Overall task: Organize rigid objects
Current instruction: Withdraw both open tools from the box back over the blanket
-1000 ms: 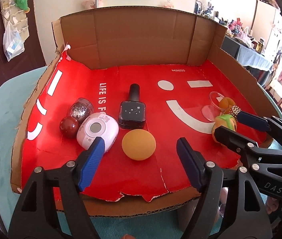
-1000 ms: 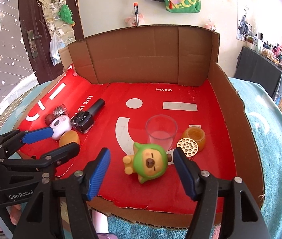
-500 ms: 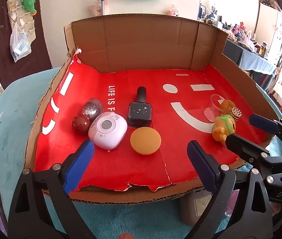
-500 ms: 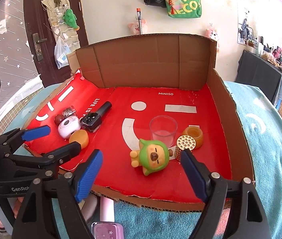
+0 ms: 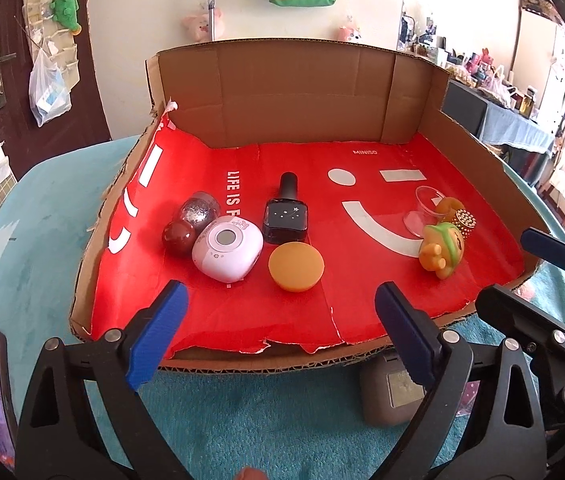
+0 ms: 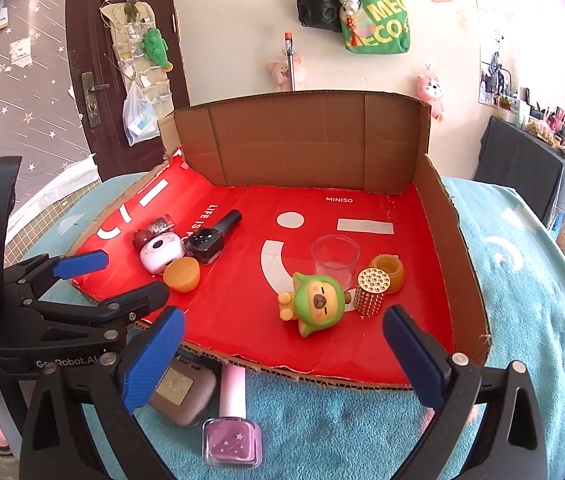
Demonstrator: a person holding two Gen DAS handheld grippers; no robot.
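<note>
Spreading across a teal cloth (image 5: 62,200), a cardboard tray (image 5: 302,92) with a red liner (image 5: 362,280) holds two clusters of things.

By the left wrist view, the left cluster sits at about 9 o'clock from the liner's middle. From largest down: a white pod (image 5: 227,248), a black bottle (image 5: 286,216) lying with its cap toward 12 o'clock, an orange disc (image 5: 296,266) at 5 o'clock of the pod, a glitter ball (image 5: 198,212), and a dark red ball (image 5: 178,238) touching the pod's 9 o'clock side.

The right cluster lies at 3 o'clock. In the right wrist view a clear cup (image 6: 335,258) stands upright. A green-hooded toy (image 6: 314,304) lies just in front of it at 7 o'clock. An amber jar (image 6: 388,274) stands beside the cup at 3 o'clock, and a gold studded cylinder (image 6: 371,292) touches the jar's front.

Outside the tray's near edge, on the cloth, lie a brown case (image 6: 184,394) and a pink bottle (image 6: 233,420).

Both tongs hover over the near edge, spread wide with nothing between them. The left tongs (image 5: 278,336) stand in front of the left cluster. The right tongs (image 6: 282,354) stand in front of the toy, their jaws having just been opening.
</note>
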